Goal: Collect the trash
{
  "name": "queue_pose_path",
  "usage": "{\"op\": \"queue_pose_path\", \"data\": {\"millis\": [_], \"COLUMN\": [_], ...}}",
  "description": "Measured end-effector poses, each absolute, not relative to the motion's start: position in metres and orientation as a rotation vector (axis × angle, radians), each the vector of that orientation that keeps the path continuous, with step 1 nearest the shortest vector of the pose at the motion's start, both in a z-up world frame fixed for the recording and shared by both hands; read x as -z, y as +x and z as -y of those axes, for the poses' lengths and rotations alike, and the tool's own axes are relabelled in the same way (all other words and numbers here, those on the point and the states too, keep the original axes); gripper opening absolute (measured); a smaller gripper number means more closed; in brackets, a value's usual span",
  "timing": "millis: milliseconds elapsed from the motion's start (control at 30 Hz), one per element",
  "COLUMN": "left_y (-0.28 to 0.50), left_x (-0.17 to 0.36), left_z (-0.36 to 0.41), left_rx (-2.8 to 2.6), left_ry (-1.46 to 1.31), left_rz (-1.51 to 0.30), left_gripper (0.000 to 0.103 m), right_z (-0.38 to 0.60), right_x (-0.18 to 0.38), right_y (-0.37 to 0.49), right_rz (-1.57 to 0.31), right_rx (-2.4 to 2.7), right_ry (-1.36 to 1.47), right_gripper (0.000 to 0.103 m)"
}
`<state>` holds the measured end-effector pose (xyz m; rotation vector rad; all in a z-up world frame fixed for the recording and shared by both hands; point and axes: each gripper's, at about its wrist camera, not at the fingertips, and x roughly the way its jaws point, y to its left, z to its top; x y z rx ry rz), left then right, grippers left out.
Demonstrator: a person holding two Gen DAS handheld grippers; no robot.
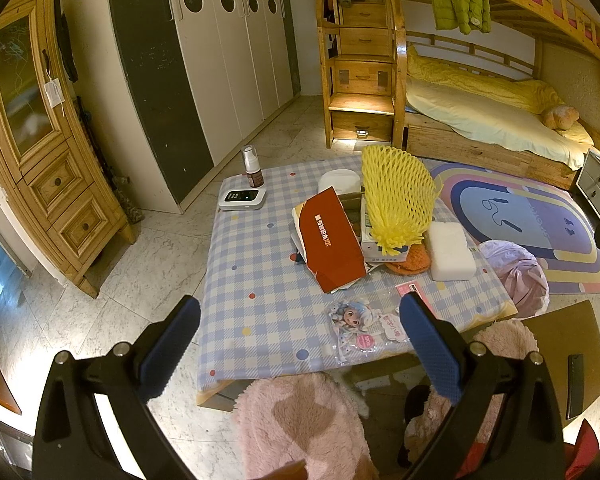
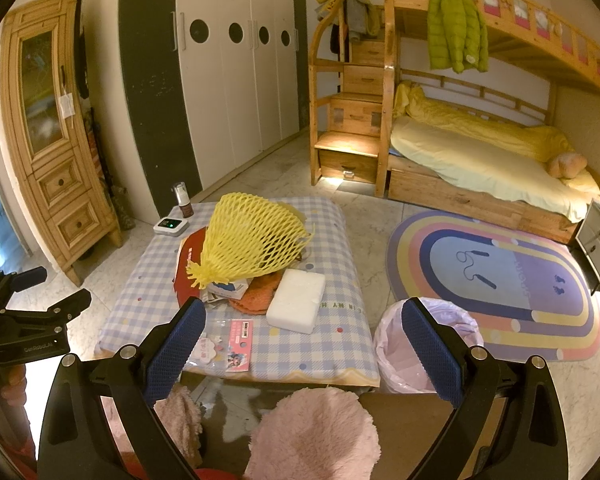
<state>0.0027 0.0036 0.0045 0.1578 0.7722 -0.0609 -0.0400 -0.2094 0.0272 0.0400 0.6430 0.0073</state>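
A low table with a blue checked cloth holds a pile of trash: a yellow foam fruit net, a red cardboard piece, a white foam block, an orange cloth and printed plastic wrappers. A bin lined with a pale purple bag stands on the floor at the table's right. My left gripper is open and empty above the table's near edge. My right gripper is open and empty, between table and bin.
A brown spray bottle and a white device sit at the table's far left corner. Pink fluffy slippers are below the grippers. A rainbow rug, bunk bed and wardrobe surround the table.
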Motion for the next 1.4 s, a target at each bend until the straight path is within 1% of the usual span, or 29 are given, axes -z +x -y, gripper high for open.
{"op": "queue_pose_path", "data": {"millis": [800, 1033, 1167, 1267, 1400], "left_y": [0.003, 0.004, 0.006, 0.013, 0.015], "left_x": [-0.006, -0.008, 0.004, 0.030, 0.057], "left_z": [-0.005, -0.008, -0.011, -0.011, -0.013], "left_rx": [0.058, 0.069, 0.093, 0.113, 0.144], "left_ry": [0.157, 0.168, 0.166, 0.179, 0.174], "left_rz": [-0.773, -0.749, -0.733, -0.779, -0.797], "left_gripper": [0.097, 0.097, 0.097, 0.097, 0.097], "right_z": [0.209, 0.210, 0.209, 0.209, 0.209], "right_x": [-0.026, -0.017, -0.013, -0.003, 0.011], "right_y": [-0.040, -0.038, -0.037, -0.038, -0.037], "right_rz": [-0.644, -0.646, -0.646, -0.637, -0.607], "right_rx": [-0.009, -0.014, -0.017, -0.015, -0.018], "right_ry": [0.042, 0.045, 0.040, 0.030, 0.018], "right_gripper": [0.097, 0.097, 0.097, 0.097, 0.097]}}
